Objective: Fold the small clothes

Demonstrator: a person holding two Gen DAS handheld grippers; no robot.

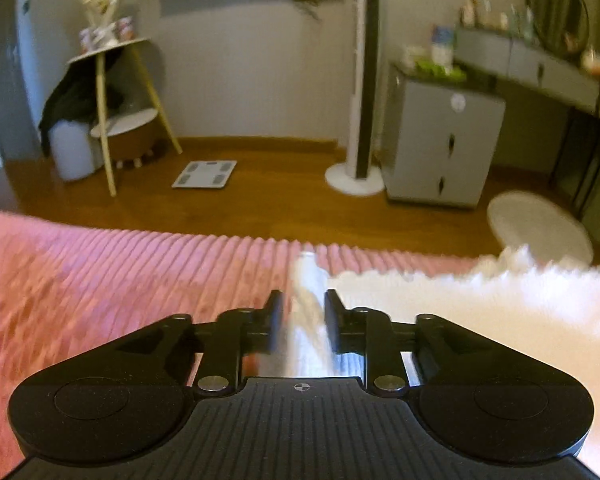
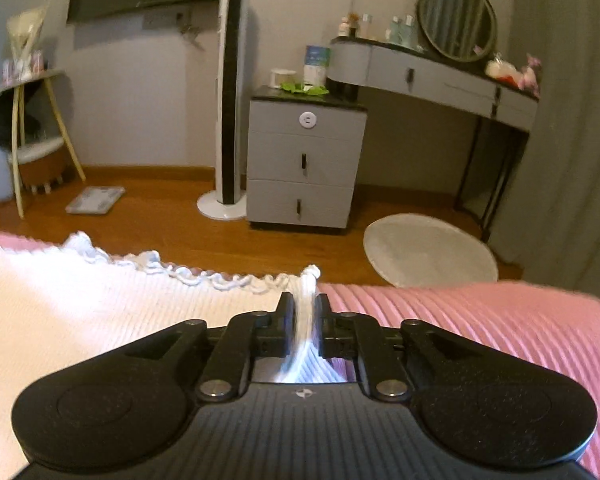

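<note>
White garment is spread on the pink ribbed bed cover, its scalloped edge lying toward the bed's foot. One bunched corner of it is seen between the fingers of the left gripper, whose jaws stand slightly apart and clear of the cloth. Another corner is threaded through the right gripper, whose narrowly parted jaws sit close against that fold; a firm pinch cannot be told.
</note>
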